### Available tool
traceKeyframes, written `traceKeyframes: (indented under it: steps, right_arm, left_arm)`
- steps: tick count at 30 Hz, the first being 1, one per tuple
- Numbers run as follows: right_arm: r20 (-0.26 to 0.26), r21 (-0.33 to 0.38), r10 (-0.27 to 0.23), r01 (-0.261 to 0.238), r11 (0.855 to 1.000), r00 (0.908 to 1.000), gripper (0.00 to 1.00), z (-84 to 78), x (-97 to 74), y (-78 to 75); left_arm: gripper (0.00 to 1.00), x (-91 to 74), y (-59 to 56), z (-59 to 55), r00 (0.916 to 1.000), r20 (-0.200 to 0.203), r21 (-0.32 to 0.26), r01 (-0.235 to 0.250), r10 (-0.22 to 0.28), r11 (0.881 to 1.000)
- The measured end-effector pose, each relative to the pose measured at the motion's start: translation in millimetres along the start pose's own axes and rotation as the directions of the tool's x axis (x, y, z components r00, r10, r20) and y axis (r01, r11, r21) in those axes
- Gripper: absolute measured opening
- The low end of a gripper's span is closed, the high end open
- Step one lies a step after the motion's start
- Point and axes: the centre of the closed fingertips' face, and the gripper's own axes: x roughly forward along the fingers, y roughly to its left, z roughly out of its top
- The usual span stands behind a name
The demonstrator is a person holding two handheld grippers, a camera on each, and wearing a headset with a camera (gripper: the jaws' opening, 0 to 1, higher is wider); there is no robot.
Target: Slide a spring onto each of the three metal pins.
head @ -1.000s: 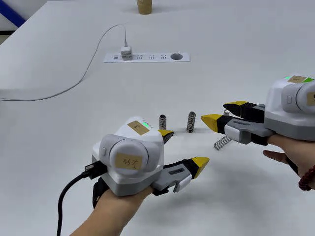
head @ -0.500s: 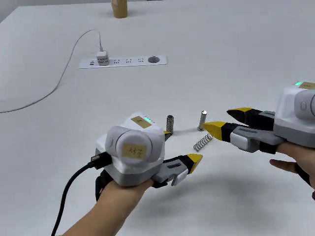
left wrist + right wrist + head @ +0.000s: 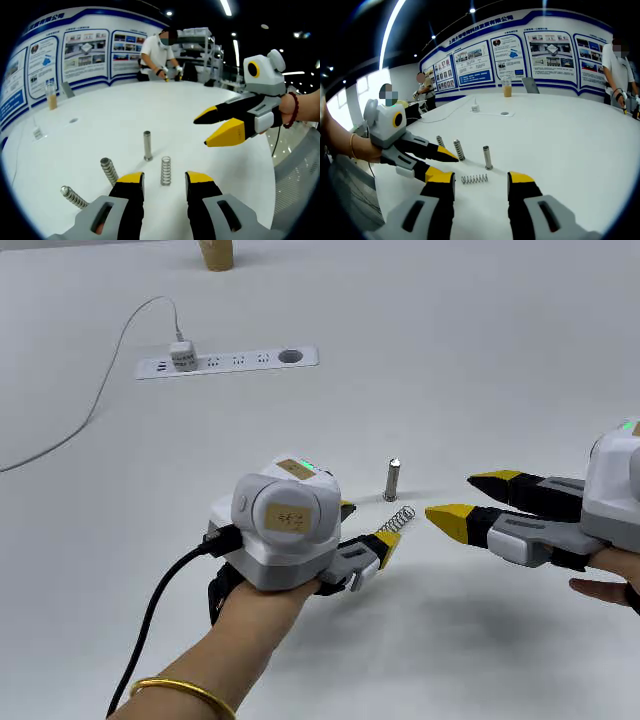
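A bare metal pin (image 3: 392,480) stands upright on the white table. A loose spring (image 3: 398,518) lies flat just in front of it. My left gripper (image 3: 365,523) is open, and its near yellow tip almost touches the spring. In the left gripper view the loose spring (image 3: 165,170) lies just ahead of the open jaws, the bare pin (image 3: 147,146) stands beyond, and two pins wearing springs (image 3: 108,171) (image 3: 74,197) stand to the left. My right gripper (image 3: 472,498) is open and empty to the right of the spring. Its own view shows the spring (image 3: 474,178), bare pin (image 3: 487,157) and sprung pins (image 3: 458,149).
A white power strip (image 3: 226,361) with a plugged charger and cable lies at the back left of the table. A tan cup (image 3: 216,253) stands at the far edge. People stand in the background of the gripper views.
My left gripper has moved right toward the loose spring and now hides the two sprung pins in the head view. My right gripper has drawn back from the bare pin. The head camera shifted.
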Motion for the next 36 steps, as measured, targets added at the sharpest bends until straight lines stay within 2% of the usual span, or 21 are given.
traceKeyframes:
  steps: [7, 10, 20, 26, 36]
  right_arm:
    - [0.009, 0.013, 0.011, -0.011, 1.0, 0.9999, 0.43, -5.2, -6.8, -1.2]
    - [0.002, 0.008, 0.013, -0.013, 1.0, 0.9999, 0.43, -8.1, -8.0, -1.0]
    - [-0.009, 0.016, 0.006, -0.006, 1.0, 0.9999, 0.42, -15.0, -12.3, -2.7]
    - [-0.013, 0.027, 0.001, -0.001, 1.0, 0.9999, 0.41, -19.8, -13.8, -3.7]
    - [-0.034, 0.043, -0.024, 0.025, 0.999, 0.9992, 0.4, -27.8, -15.3, -9.2]
  left_arm:
    - [0.29, 13.2, -3.5, -3.8, 0.9996, -0.023, 0.003, 0.016, -0.016, 1.0]
    - [0.26, 19.2, -1.0, -9.9, 0.9985, -0.053, 0.006, 0.01, -0.01, 1.0]
    - [0.2, 28.4, -2.2, -21.7, 0.9942, -0.106, 0.026, 0.024, -0.021, 0.999]
    - [0.18, 30.1, -2.1, -22.3, 0.9941, -0.107, 0.033, 0.02, -0.017, 0.999]
    - [0.11, 32.6, -2.1, -21.8, 0.9939, -0.11, 0.098, 0.015, -0.004, 0.995]
